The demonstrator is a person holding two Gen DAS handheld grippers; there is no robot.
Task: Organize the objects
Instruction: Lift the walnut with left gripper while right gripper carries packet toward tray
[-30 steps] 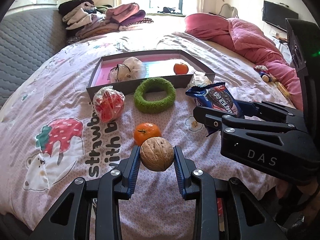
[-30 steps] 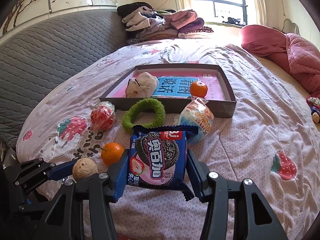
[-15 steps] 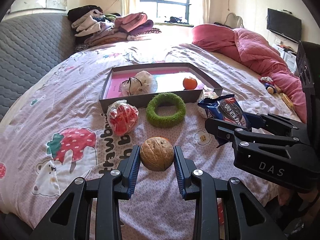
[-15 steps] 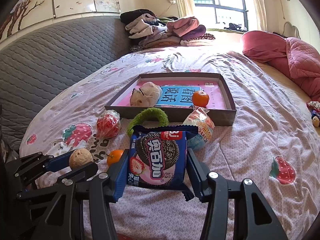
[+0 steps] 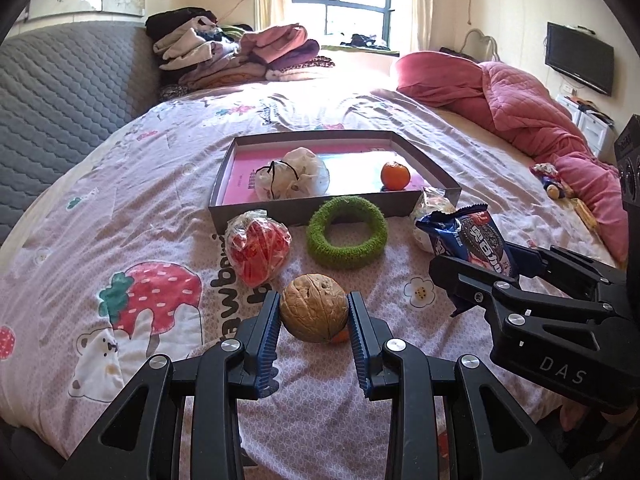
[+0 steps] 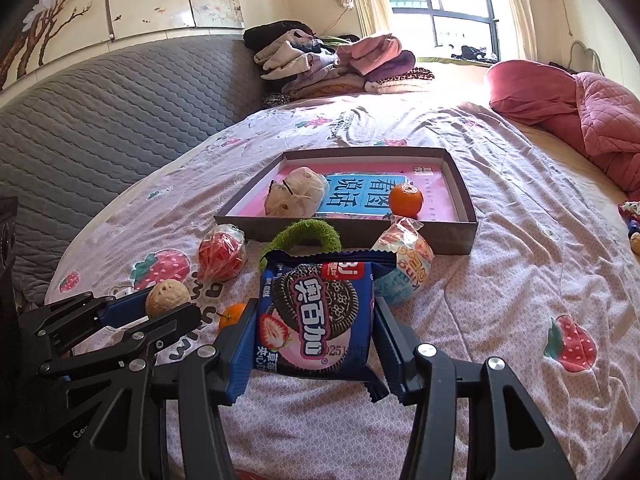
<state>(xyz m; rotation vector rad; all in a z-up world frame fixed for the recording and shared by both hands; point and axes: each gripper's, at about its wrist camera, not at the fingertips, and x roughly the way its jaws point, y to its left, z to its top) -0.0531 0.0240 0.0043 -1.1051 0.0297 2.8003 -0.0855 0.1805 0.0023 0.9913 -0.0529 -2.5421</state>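
Two tangerines: one sits in the box point(image 5: 336, 216), the other point(image 5: 341, 336) is mostly hidden behind the walnut point(image 5: 313, 307) my left gripper point(image 5: 313, 322) clamps; a second ago that tangerine showed fully at twelve o'clock of the nut. At three o'clock, my right gripper point(image 6: 314, 344) pinches one cookie packet point(image 6: 316, 316), covering part of the green ring point(image 6: 302, 234).

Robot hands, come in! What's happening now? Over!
Left gripper shut on walnut. Right gripper shut on cookie pack. Tray ahead; green ring lies before it.
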